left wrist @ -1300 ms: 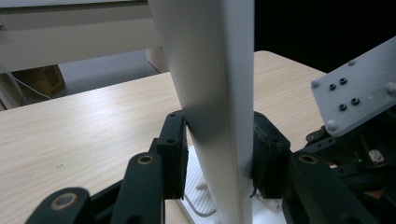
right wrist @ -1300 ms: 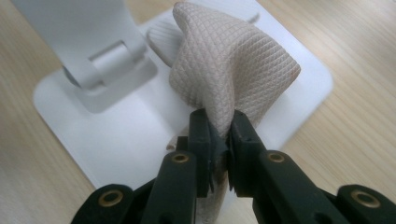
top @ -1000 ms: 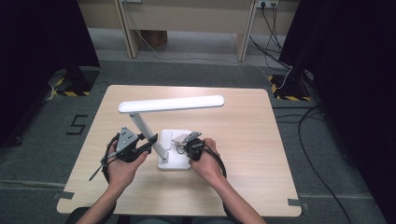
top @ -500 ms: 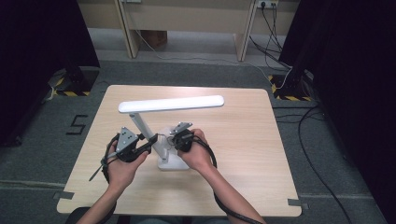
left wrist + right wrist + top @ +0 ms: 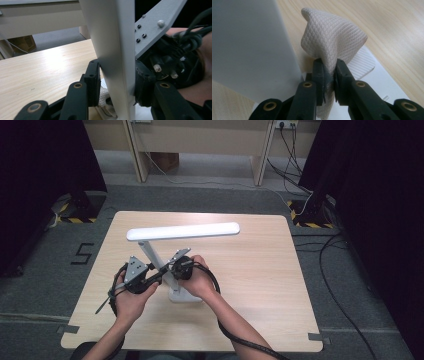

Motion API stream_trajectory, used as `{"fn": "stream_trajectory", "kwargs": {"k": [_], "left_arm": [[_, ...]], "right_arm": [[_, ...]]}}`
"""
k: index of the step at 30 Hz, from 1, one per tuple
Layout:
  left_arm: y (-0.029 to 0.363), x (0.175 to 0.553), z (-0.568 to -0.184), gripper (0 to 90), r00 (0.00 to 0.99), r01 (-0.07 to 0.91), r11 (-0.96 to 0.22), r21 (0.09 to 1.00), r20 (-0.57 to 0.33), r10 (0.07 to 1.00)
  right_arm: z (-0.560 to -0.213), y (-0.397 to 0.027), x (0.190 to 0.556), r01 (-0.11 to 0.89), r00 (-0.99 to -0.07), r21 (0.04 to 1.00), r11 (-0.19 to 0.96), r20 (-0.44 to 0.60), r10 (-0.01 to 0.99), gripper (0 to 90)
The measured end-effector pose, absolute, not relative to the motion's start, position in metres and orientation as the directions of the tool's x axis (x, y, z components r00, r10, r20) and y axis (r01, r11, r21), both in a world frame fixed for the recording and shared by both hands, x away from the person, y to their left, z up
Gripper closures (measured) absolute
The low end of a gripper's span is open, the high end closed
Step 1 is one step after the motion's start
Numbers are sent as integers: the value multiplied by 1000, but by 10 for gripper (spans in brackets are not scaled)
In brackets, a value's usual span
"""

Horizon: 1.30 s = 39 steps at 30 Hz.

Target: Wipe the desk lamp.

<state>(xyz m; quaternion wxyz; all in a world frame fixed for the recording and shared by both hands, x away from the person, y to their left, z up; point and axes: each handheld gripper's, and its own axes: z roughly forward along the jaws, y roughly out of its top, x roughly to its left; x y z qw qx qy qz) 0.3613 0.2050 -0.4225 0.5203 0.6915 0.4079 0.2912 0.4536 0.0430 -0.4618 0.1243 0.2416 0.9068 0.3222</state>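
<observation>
I steady a white desk lamp point(image 5: 182, 231) while wiping it
My left gripper point(image 5: 116, 93) clamps its slanted white stem point(image 5: 115, 50); my right gripper point(image 5: 329, 75) pinches a white waffle-textured cloth point(image 5: 332, 40) beside it

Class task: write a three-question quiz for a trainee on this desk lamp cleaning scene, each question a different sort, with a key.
1. True or false: the left gripper clamps the lamp's upright arm.
2. The right gripper pinches: A) a cable, B) a textured white cloth, C) a sponge?
3. Fill in: the lamp's base stands on a wooden ____.

Key: 1 true; 2 B; 3 table.
</observation>
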Motion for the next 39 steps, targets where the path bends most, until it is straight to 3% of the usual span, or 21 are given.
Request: {"fn": "stream_trajectory", "kwargs": {"k": [11,19,27,31,39], "left_arm": [[205,361,-422,612,497,259,-130,957,-17,867],[204,361,-423,613,494,257,-130,958,-15,869],[204,361,-423,613,494,256,-130,958,-14,870],[204,361,-423,613,493,255,-132,958,-12,870],[204,361,-423,613,493,254,-131,958,-12,870]], "right_arm": [[-473,34,462,437,-832,634,638,15,555,815],[-474,17,466,448,-799,607,656,-57,598,816],[-477,-7,465,484,-765,622,615,-42,643,816],[-477,-16,465,465,-759,613,639,-96,644,817],[-477,-36,469,509,-717,593,624,-109,689,817]]}}
